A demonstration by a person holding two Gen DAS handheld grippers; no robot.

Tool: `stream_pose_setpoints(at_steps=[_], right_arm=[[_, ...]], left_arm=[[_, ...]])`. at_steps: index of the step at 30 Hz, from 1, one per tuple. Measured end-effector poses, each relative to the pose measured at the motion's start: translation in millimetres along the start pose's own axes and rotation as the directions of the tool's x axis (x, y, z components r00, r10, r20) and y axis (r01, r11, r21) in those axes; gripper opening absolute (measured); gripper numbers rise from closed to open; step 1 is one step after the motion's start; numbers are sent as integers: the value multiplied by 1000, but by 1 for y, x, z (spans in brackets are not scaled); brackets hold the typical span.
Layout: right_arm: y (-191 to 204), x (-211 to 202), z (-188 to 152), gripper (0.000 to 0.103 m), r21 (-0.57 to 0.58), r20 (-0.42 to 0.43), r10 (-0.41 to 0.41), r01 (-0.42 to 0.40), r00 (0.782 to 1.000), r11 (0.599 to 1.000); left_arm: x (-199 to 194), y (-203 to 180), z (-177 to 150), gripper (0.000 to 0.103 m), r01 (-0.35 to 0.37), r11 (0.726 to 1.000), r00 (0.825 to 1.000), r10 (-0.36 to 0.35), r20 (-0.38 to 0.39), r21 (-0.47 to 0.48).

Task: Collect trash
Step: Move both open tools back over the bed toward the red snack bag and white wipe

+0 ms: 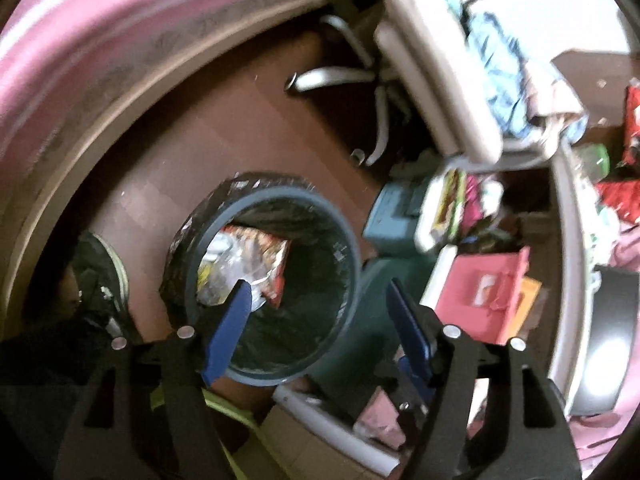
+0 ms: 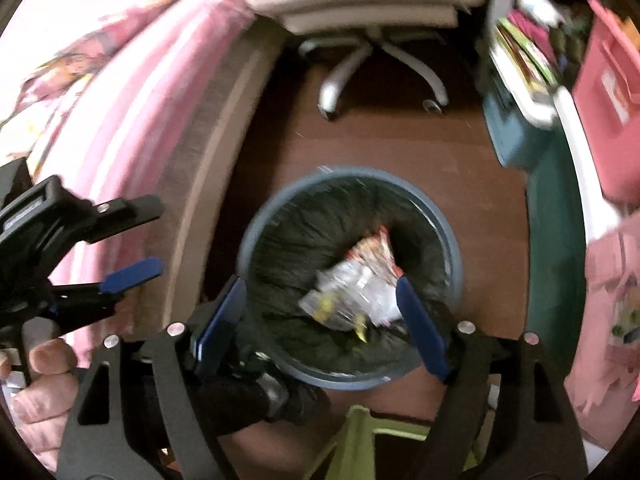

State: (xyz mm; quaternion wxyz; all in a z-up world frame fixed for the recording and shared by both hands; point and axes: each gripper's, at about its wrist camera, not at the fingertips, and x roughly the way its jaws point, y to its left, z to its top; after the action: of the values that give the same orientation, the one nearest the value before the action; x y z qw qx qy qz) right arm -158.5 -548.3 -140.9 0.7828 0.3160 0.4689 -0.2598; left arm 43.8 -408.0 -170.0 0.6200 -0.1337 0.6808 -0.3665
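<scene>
Right gripper (image 2: 320, 312) hangs above a round blue trash bin (image 2: 454, 240) lined with a black bag (image 2: 304, 248), blue fingers (image 2: 422, 326) spread wide, nothing between them. Crumpled snack wrapper (image 2: 356, 280) lies inside the bin on the liner. Left gripper (image 2: 132, 240) at left edge, jaws apart, held by a hand (image 2: 38, 384). Bin stands on brown floor (image 2: 380, 144). Pink bedding (image 2: 120, 80) left, white office chair (image 2: 372, 12) behind, pink box (image 2: 604, 100) right.
</scene>
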Motion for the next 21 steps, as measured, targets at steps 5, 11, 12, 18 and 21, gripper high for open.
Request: stream_pose_setpoints(at_steps=[5,11,12,18,21], right_arm=[[46,-37,5,80,-105,125,52,-39,991,994],[105,-79,10,82,-240,238,135,-77,962,968],[112,-85,10,82,-263,251,149,-81,956,961],[171,-117,2,86,-402,312,238,-99,920,910],[204,-127,2,86,-453,316,289,-124,904,883]], left_arm=[[-56,-8,-8,69,65,998,983,-66,172,10],[-125,-13,-25,74,91,994,916,-108,387,63],[-138,-10,-27,74,127,990,900,-143,411,66],[-211,14,-30,76,181,980,820,-194,539,77],[-250,33,-37,78,174,983,777,-176,604,63]])
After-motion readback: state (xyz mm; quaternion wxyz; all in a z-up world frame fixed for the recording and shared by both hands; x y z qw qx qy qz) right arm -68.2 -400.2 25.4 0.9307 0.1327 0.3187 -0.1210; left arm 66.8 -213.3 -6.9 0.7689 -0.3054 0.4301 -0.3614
